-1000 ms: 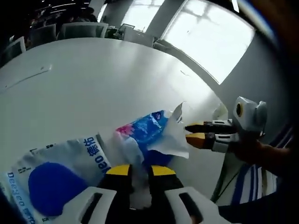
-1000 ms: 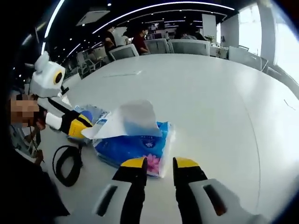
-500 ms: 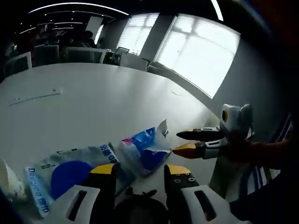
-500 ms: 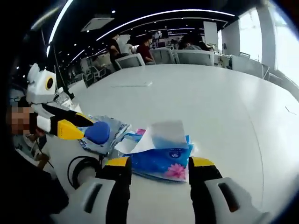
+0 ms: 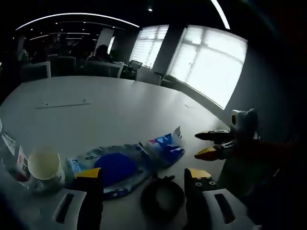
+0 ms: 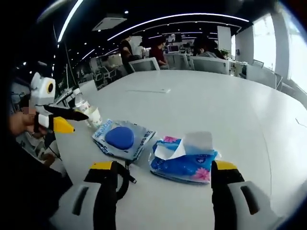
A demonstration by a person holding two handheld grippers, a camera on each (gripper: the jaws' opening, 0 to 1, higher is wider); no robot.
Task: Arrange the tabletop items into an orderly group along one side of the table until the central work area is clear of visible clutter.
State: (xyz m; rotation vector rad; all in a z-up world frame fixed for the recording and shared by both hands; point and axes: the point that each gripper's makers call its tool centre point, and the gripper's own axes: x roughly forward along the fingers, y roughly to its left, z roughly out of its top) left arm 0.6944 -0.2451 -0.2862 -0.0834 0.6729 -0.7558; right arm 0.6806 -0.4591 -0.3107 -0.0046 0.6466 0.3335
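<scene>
Both grippers hang with fingers spread wide, holding nothing: left gripper, right gripper. On the white bench the blue tissue pack lies just beside the wet-wipes pack, water bottle near the edge

We hold the left claw above the near edge of the tabletop, jaws spread wide and gripping nothing. We hold the right claw likewise over the near edge, jaws wide apart and empty. In the left gripper view the right claw enters from the right, off the tabletop's edge, its two jaws parted.
</scene>
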